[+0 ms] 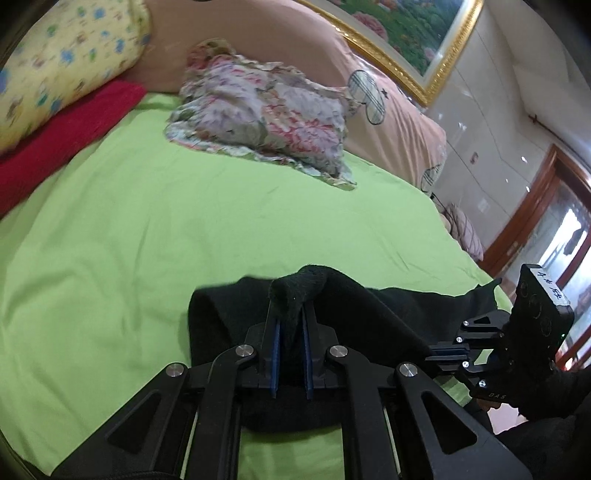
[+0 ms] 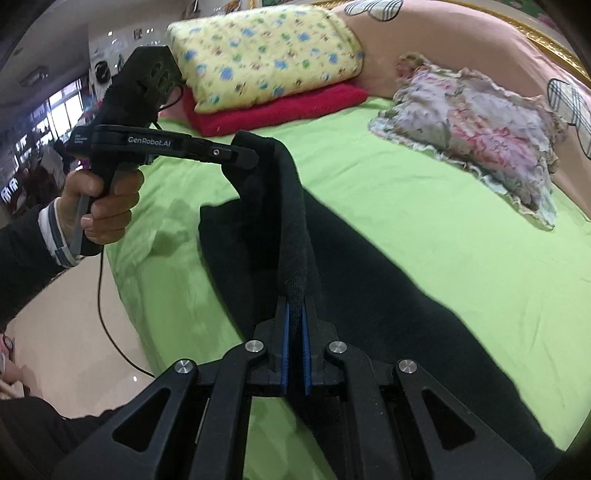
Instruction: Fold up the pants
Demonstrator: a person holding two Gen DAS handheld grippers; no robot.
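Both black two-finger grippers are clamped on the black knit pants [image 2: 369,295]: the left gripper [image 1: 291,321] and right gripper [image 2: 295,325] each pinch a raised edge above the lime-green bed sheet [image 1: 147,229]. Soft and limp, the fabric will likely sag; edges suit gripping. Only the right wrist view shows a trouser length trailing across the bed.

A green-sheeted bed [image 1: 147,221] fills the frame; gilt-framed painting [image 1: 406,33] upper right, wood-framed doorway [image 1: 532,206] at right, glossy pale floor [image 2: 66,325] lower left.
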